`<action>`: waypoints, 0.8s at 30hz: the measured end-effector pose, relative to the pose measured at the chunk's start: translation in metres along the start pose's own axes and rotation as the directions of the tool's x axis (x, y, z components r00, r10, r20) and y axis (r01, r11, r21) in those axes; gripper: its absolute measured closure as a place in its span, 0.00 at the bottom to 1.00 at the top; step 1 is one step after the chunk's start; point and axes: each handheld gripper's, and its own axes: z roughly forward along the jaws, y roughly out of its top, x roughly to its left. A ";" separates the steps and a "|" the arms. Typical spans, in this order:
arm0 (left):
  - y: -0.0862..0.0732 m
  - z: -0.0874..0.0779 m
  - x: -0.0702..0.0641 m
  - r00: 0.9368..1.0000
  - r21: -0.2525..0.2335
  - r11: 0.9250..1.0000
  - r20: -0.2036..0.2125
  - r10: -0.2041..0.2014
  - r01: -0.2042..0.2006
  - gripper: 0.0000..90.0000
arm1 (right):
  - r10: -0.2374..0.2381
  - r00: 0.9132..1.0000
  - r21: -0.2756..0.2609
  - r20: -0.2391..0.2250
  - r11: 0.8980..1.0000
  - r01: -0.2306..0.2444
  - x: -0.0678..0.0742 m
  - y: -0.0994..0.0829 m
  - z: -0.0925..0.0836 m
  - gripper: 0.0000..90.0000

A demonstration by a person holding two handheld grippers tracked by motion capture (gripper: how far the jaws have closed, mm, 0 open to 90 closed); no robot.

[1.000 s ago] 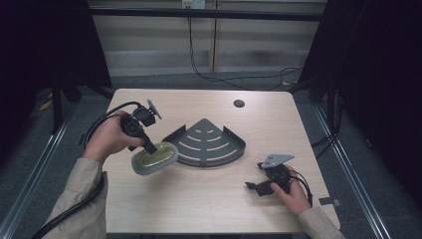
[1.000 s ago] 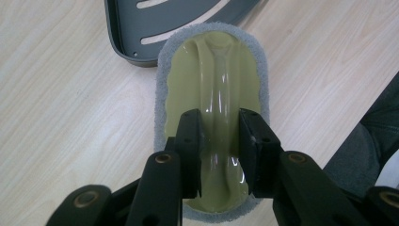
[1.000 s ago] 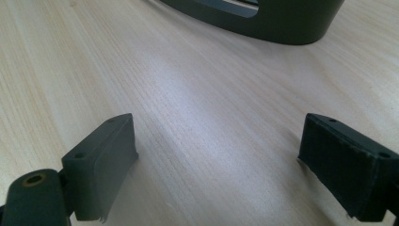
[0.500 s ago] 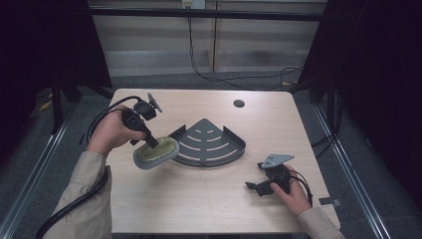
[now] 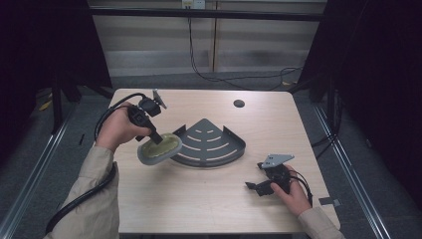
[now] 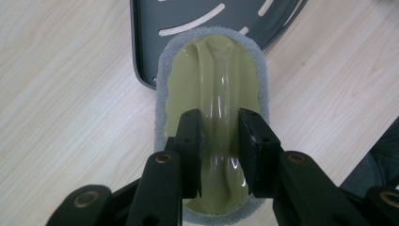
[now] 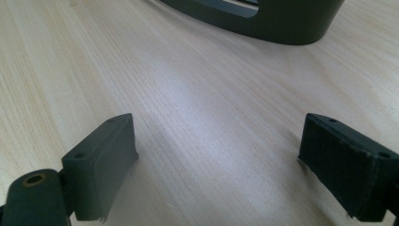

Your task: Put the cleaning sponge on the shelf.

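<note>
From the high view, the left gripper (image 5: pixel 155 137) pinches a scrubbing sponge (image 5: pixel 159 148), a grey pad with a yellow-green plastic top, and holds it at the left corner of the dark fan-shaped rack (image 5: pixel 209 144), its right end overlapping the rack's rim. The sponge looks tilted and lifted rather than lying flat, which fits a hand bringing it over the rim to set it in or wipe the slotted floor. The right gripper (image 5: pixel 259 186) rests low on the table (image 5: pixel 199 209) in front of the rack and to its right, well apart from it, seemingly parked out of the way. Bare tabletop lies in front of the rack and behind it, where a small dark hole (image 5: pixel 239 103) is the only mark.

In the left gripper view, the two black jaws press on the raised ridge along the sponge's (image 6: pixel 211 94) plastic top, a sensible hold since the ridge is the one narrow, stiff part. The sponge's far end covers the rack's (image 6: pixel 146 56) raised edge, which I judge it must clear before settling inside.

In the right gripper view, the jaws stand spread wide with nothing between them, just above the wood (image 7: pixel 197 113). The rack's curved wall (image 7: pixel 282 23) sits ahead, with open table between.
</note>
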 end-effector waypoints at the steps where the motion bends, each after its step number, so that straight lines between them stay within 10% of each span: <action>1: 0.001 0.001 0.000 1.000 -0.004 1.000 0.001 -0.005 0.005 0.79 | 0.000 1.000 0.000 0.000 1.000 0.000 0.000 0.000 0.000 0.12; 24: 0.033 0.011 0.000 1.000 -0.004 1.000 -0.006 0.017 -0.017 0.79 | 0.001 1.000 0.000 0.000 1.000 -0.001 0.000 0.000 0.000 0.12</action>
